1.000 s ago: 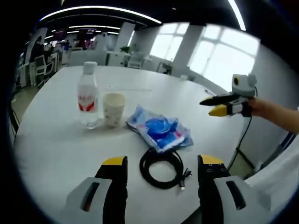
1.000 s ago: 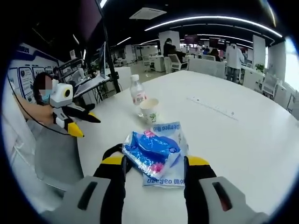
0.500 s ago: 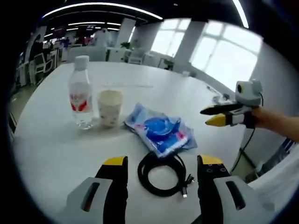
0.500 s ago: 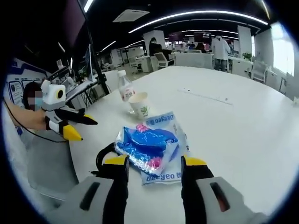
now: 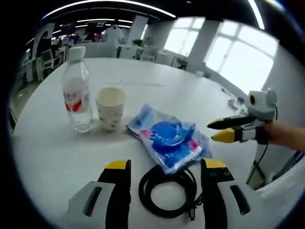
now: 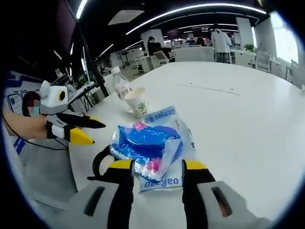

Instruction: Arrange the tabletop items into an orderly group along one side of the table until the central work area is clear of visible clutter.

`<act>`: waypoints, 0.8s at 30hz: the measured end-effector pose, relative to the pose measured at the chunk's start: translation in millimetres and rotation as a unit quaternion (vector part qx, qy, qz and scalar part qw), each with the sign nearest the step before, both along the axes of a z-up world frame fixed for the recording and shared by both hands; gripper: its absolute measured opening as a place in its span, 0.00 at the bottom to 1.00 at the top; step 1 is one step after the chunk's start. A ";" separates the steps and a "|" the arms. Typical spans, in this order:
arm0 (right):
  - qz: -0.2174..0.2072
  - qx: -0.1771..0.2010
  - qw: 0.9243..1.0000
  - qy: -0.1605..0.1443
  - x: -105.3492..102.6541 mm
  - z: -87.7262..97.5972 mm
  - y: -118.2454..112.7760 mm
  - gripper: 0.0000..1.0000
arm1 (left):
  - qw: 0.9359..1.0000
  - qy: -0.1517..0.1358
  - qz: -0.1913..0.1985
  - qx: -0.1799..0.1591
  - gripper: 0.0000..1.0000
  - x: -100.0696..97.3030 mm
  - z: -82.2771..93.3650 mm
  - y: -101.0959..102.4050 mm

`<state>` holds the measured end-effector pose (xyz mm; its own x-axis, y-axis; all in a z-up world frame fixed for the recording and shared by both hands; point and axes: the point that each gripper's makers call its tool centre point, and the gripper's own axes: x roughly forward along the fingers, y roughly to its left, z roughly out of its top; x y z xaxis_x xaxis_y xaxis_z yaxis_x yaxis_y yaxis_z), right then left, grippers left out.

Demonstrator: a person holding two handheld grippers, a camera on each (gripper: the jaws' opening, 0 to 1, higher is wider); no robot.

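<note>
Hovering with jaws apart, left gripper (image 5: pixel 163 167) and right gripper (image 6: pixel 155 168) flank blue packet (image 6: pixel 147 145) near table (image 6: pixel 248 119) edge.

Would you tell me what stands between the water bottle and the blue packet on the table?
A paper cup stands between the water bottle and the blue packet, close beside the bottle; the left gripper view shows this most plainly.
</note>
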<state>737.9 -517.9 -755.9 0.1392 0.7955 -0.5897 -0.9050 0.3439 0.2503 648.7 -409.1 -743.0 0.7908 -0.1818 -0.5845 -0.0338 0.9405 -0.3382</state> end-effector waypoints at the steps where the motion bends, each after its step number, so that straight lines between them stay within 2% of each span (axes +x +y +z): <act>1: 0.006 -0.003 1.000 -0.002 -0.5 -1.5 1.8 0.36 | 1.000 0.001 0.002 0.000 0.55 1.5 -1.0 1.0; 5: 0.014 -0.007 1.000 -0.001 -1.8 -6.0 4.9 0.35 | 1.000 0.005 0.016 0.004 0.55 8.2 -3.6 -6.9; 11: 0.000 -0.005 1.000 0.010 -3.2 -6.9 2.9 0.34 | 0.999 0.019 0.034 0.015 0.54 4.9 -13.5 -5.8; 15: -0.021 -0.009 1.000 0.013 -0.6 -10.6 0.0 0.30 | 0.999 0.029 0.030 0.025 0.53 4.3 -18.9 -8.2; 18: -0.039 -0.013 0.999 0.028 0.0 -17.5 0.2 0.30 | 0.999 0.023 0.034 0.031 0.49 7.5 -17.8 -5.4; 22: -0.051 -0.025 0.998 0.029 -2.9 -22.5 1.2 0.29 | 0.998 0.015 0.039 0.041 0.45 10.9 -17.1 -2.4; 24: -0.056 -0.033 0.997 0.032 -3.9 -25.4 1.4 0.29 | 0.998 0.004 0.050 0.031 0.37 12.5 -15.3 -1.6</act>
